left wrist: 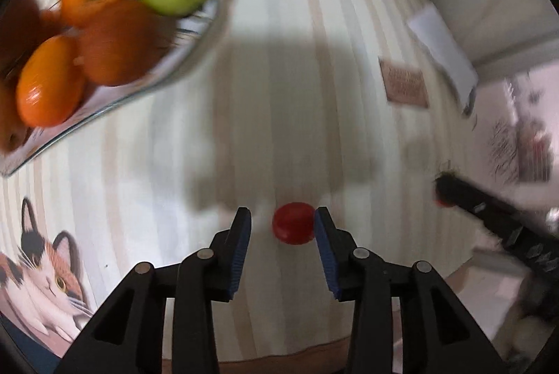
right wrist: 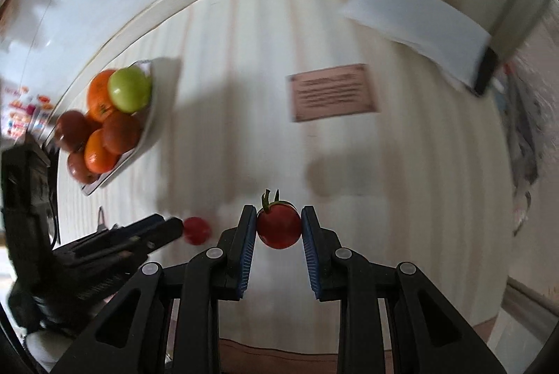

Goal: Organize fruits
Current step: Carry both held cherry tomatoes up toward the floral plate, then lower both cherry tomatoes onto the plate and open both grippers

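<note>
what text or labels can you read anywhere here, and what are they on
None can be read.
brown card on the striped tablecloth: lines of print, too blurred.
colourful packaging at the left edge: print, too blurred.
patterned plate holding the fruit: dark marks, not legible.

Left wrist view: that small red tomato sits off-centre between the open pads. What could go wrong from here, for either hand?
1. The small red tomato lies against one pad of the left hand-held gripper with a clear gap to the other. It is round, so it may roll across the striped tablecloth.
2. The stemmed tomato in the right hand-held gripper is pinched near the pad tips, so it might slip out.
3. The fruit dish is piled high; the green fruit on top could tumble when more is added.
</note>
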A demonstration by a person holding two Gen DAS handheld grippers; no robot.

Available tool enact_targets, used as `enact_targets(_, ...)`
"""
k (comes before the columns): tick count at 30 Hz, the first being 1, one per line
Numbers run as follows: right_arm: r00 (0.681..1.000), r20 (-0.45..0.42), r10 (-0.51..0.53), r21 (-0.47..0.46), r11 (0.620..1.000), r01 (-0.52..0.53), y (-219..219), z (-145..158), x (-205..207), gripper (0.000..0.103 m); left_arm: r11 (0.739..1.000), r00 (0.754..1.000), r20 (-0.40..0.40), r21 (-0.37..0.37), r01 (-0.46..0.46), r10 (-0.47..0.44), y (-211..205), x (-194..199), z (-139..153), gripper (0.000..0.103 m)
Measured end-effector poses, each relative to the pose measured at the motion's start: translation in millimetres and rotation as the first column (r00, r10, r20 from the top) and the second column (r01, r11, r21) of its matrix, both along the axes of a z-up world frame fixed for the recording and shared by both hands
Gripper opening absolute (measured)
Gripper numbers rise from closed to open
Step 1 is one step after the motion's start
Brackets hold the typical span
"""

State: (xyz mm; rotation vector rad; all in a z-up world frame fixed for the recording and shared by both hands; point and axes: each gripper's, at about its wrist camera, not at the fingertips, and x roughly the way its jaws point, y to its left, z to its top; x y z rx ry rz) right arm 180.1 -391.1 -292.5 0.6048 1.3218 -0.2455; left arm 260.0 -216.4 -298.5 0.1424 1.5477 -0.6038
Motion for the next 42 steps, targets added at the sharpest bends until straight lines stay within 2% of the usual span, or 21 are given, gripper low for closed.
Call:
enact_targets(4, 0.999, -0.003, -0.049, 0.002, 0.999, 0.049, -15.0, -3.0, -13.5, 0.029, 0.995, 0.994, 0.059, 0.053, 0.084, -0.087, -21.8, -14.8, -3.4, 0.042)
enact_targets(6, 0.998, -0.001, -0.059, 0.003, 0.998, 0.059, -18.6, -3.1, -17.1, 0.029, 0.991, 0.988, 0.09, 0.074, 0.115, -0.122, -29.6, -21.0, -3.9, 0.039)
enact_targets(7, 0.998, 0.0, -0.062, 0.002, 0.998, 0.062, -19.5, -3.4, -17.8, 0.029, 0.989, 0.986, 0.1, 0.081, 0.128, -0.135, -33.5, -23.5, -4.6, 0.037)
enact_targets(9, 0.998, 0.004, -0.064, 0.003, 0.998, 0.064, -18.0, -4.0, -16.2, 0.029, 0.985, 0.982, 0.111, 0.087, 0.146, -0.155, -37.2, -27.0, -5.1, 0.026)
enact_targets(10, 0.998, 0.005, -0.063, 0.001, 0.998, 0.063, -18.2, -3.5, -16.6, 0.029, 0.984, 0.979, 0.117, 0.091, 0.154, -0.164, -38.9, -28.5, -5.3, 0.024)
enact_targets(16, 0.999, 0.017, -0.046, -0.007, 0.999, 0.046, -13.3, -2.0, -8.3, 0.029, 0.985, 0.978, 0.135, 0.089, 0.151, -0.162, -40.7, -32.0, -4.2, 0.023)
enact_targets(20, 0.999, 0.026, -0.031, -0.009, 0.999, 0.032, -9.2, 0.9, -3.7, 0.029, 0.99, 0.979, 0.154, 0.068, 0.122, -0.131, -24.3, -28.2, 8.2, 0.023)
enact_targets(26, 0.999, 0.045, 0.024, 0.004, 1.0, -0.024, 9.6, 4.3, 13.7, 0.029, 0.999, 0.982, 0.188, 0.015, 0.032, -0.034, 4.9, -14.7, 35.8, 0.023)
enact_targets(32, 0.982, 0.093, 0.163, 0.036, 0.985, -0.167, 61.0, 9.8, 52.0, 0.028, 0.992, 0.969, 0.209, -0.024, -0.127, 0.13, 59.6, 8.1, 54.2, 0.023)
enact_targets(37, 0.946, 0.137, 0.295, 0.058, 0.95, -0.305, 114.8, 11.4, 81.1, 0.028, 0.96, 0.934, 0.225, -0.028, -0.279, 0.278, 122.1, 25.8, 61.2, 0.023)
enact_targets(40, 0.913, 0.169, 0.372, 0.055, 0.921, -0.386, 151.8, 11.5, 96.9, 0.028, 0.932, 0.907, 0.22, -0.035, -0.361, 0.36, 158.0, 38.5, 63.2, 0.023)
enact_targets(42, 0.892, 0.198, 0.407, 0.046, 0.905, -0.423, 173.0, 11.8, 105.9, 0.028, 0.904, 0.881, 0.207, -0.053, -0.425, 0.426, 183.5, 49.6, 64.7, 0.023)
